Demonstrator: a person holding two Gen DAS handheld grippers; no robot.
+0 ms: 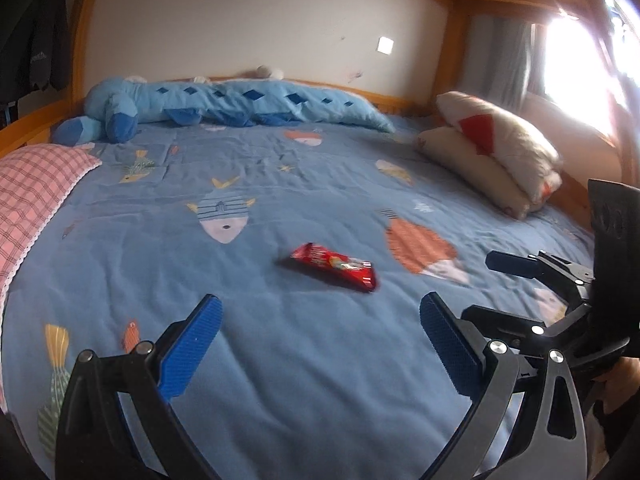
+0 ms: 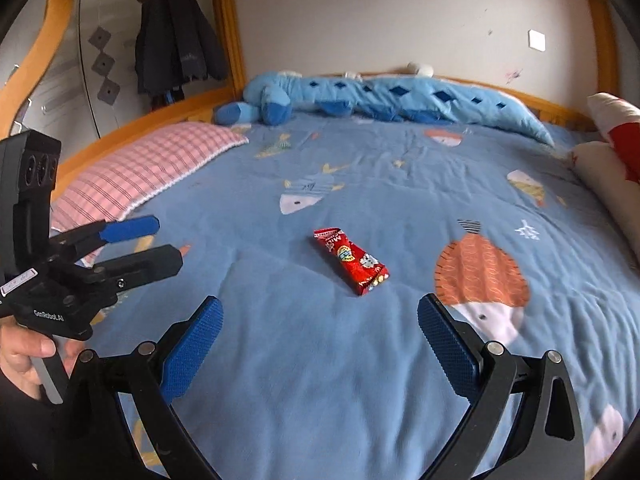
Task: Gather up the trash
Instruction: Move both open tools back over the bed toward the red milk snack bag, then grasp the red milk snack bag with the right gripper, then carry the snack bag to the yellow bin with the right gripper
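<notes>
Wrapper: a red snack wrapper (image 2: 351, 264) lies flat on the bedspread, about the middle of the bed, touched by neither tool.
Long axis: in the right wrist view it runs from upper left to lower right, so it lies slantwise across the gap between that tool's fingers.
Direction from tools: the wrapper is ahead of both and below them; it sits close to centre before the right gripper (image 2: 320, 340) and a little right of centre before the left gripper (image 1: 320, 344).
Nearer hand: the right one looks a little nearer, though both are short of the wrapper; this is a judgement.
Right gripper: jaws spread wide, nothing between them.
Left gripper: jaws also wide apart and empty.
Coming move: probably a reach forward and down, with a roll of the wrist so the fingers close across the wrapper's narrow width.
Surface: a soft blue bedspread (image 2: 280, 360) with fish prints, wrinkled near the wrapper.
Around the wrapper: a pink checked pillow (image 2: 152, 168) far to its left, a long blue plush toy (image 2: 380, 96) beyond it by the wall, cream pillows (image 1: 496, 152) to its right.
</notes>
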